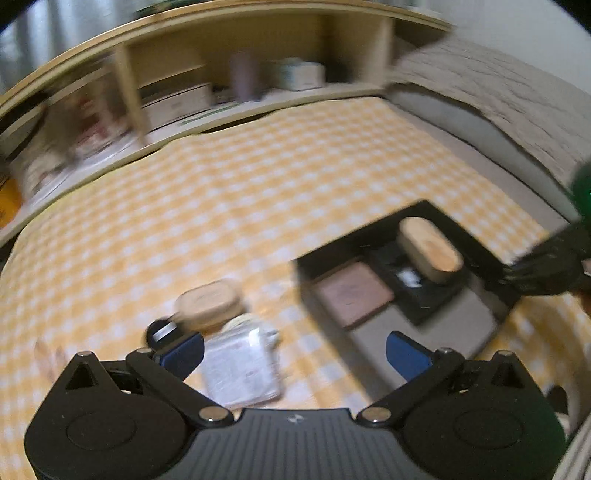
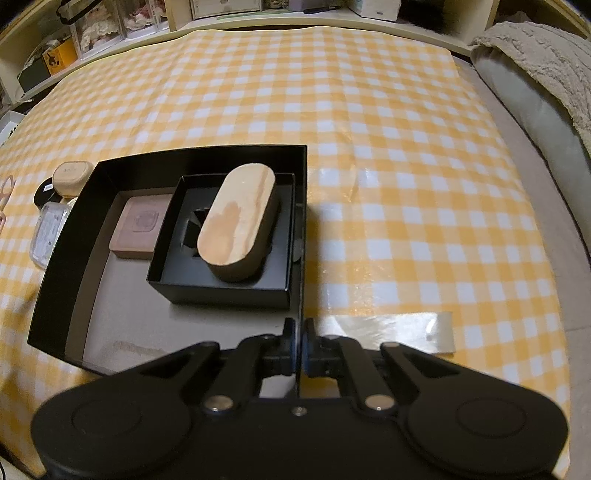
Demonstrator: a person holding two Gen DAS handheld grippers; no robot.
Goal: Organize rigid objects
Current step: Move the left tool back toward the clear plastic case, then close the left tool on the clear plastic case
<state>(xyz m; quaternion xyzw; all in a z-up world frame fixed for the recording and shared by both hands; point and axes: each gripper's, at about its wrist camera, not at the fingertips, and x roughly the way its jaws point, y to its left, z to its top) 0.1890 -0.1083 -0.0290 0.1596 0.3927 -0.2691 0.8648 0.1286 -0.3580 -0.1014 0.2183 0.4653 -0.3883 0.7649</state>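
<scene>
A large black box [image 2: 55,273] lies open on the yellow checked cloth. Inside it a smaller black box [image 2: 221,291] carries an oval wooden-topped case [image 2: 236,214], and a brown square box [image 2: 138,227] lies to its left. My right gripper [image 2: 300,332] is shut on the large box's right wall. In the blurred left wrist view my left gripper [image 1: 295,354] is open wide above the cloth with nothing between its fingers. Ahead of it lie a clear plastic packet [image 1: 240,369], a small tan case [image 1: 208,302] and a black round item [image 1: 162,330], left of the black box [image 1: 369,232].
Wooden shelves [image 2: 280,11] with boxes run along the back. A grey blanket [image 2: 546,62] and cushion lie at the right. A strip of clear tape [image 2: 388,328] sticks to the cloth by the right gripper. A dark gloved hand [image 1: 546,269] shows at the box's right side.
</scene>
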